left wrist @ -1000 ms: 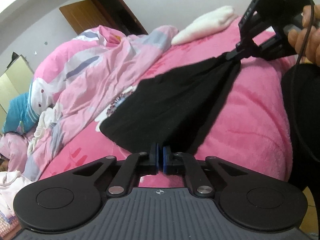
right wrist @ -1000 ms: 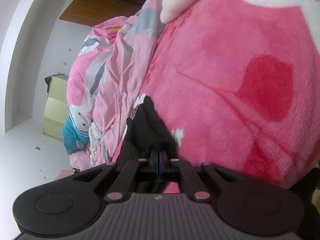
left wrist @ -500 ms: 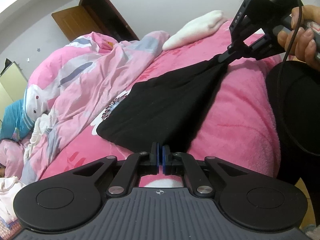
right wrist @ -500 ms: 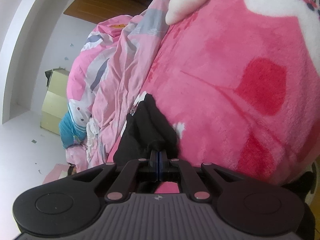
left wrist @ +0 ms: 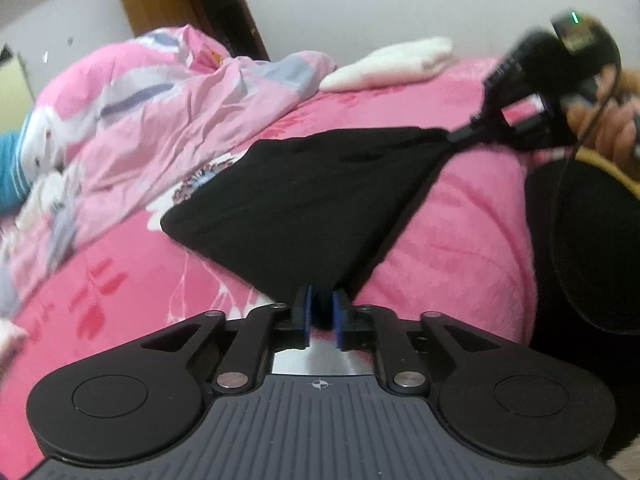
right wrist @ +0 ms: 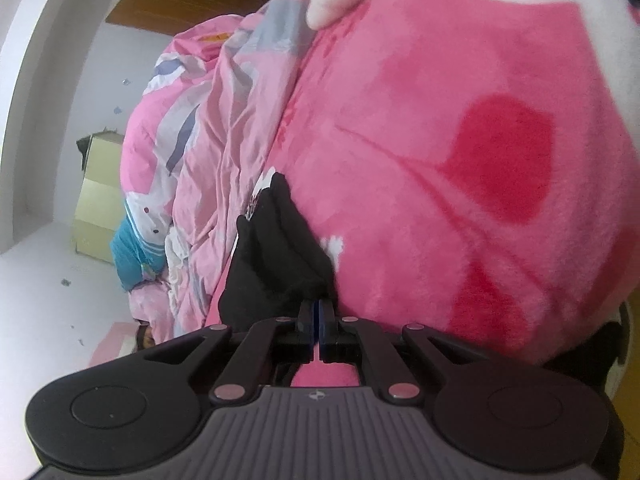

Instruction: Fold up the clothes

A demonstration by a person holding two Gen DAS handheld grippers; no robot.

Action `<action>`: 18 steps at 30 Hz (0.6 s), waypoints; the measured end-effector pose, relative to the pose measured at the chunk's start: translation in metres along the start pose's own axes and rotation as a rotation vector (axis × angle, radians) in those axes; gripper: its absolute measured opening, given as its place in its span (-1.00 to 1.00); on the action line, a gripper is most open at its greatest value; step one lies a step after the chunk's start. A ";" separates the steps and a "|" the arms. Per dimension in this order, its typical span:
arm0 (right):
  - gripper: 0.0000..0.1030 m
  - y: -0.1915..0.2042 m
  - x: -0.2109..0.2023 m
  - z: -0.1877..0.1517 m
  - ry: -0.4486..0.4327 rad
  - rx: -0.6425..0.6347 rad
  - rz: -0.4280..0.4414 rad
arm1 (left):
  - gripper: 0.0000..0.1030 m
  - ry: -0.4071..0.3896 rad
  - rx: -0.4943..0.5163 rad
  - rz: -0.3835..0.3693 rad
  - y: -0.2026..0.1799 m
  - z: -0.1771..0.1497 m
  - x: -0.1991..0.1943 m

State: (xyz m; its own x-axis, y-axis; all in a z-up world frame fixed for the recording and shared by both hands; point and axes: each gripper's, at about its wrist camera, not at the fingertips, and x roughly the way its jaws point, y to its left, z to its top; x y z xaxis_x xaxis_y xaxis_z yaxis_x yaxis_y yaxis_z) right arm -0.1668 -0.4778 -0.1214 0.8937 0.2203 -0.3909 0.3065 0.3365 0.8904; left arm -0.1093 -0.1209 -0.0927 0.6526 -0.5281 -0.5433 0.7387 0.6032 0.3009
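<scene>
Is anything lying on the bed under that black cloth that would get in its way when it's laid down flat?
Nothing visible does. The black cloth hangs stretched between the left tongs, whose jaws are opening around its corner, and the right tongs, shut on another corner. Below it lies bare pink blanket. The crumpled quilt lies beside it, the white pillow beyond.

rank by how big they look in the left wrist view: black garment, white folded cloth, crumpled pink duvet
1. crumpled pink duvet, though nearness to the camera makes this unsure against the garment
2. black garment
3. white folded cloth, clearly smallest, but also farthest away
</scene>
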 end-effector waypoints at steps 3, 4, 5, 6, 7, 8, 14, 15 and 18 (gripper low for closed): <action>-0.92 -0.001 -0.017 0.007 -0.033 -0.023 -0.007 | -0.46 -0.016 -0.059 -0.026 0.014 -0.004 -0.007; -0.91 0.001 -0.022 0.010 -0.045 -0.040 -0.005 | -0.43 -0.017 -0.083 -0.026 0.019 -0.005 -0.008; -0.91 0.002 -0.027 0.013 -0.056 -0.056 -0.003 | -0.39 -0.019 -0.106 -0.026 0.023 -0.005 -0.009; -0.91 0.006 -0.030 0.017 -0.064 -0.078 -0.004 | -0.36 -0.021 -0.130 -0.026 0.028 -0.005 -0.009; -0.91 0.011 -0.030 0.021 -0.066 -0.110 -0.009 | -0.35 -0.022 -0.154 -0.026 0.032 -0.006 -0.010; -0.90 0.017 -0.027 0.026 -0.064 -0.145 -0.013 | -0.34 -0.024 -0.178 -0.026 0.037 -0.006 -0.011; -0.64 0.060 0.014 0.046 0.014 -0.362 -0.035 | -0.33 -0.032 -0.342 -0.056 0.060 0.007 0.008; -0.63 0.065 0.022 0.047 0.033 -0.398 -0.042 | -0.33 -0.035 -0.345 -0.064 0.060 0.010 0.012; -0.63 0.078 0.047 0.049 0.099 -0.494 -0.053 | -0.33 -0.043 -0.356 -0.089 0.058 0.020 0.024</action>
State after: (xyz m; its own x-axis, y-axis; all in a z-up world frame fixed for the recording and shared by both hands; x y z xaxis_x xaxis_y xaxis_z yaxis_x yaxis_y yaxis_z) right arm -0.0849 -0.4863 -0.0583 0.8381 0.2691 -0.4745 0.1376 0.7375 0.6612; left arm -0.0471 -0.1102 -0.0725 0.6009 -0.6080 -0.5190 0.6927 0.7200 -0.0414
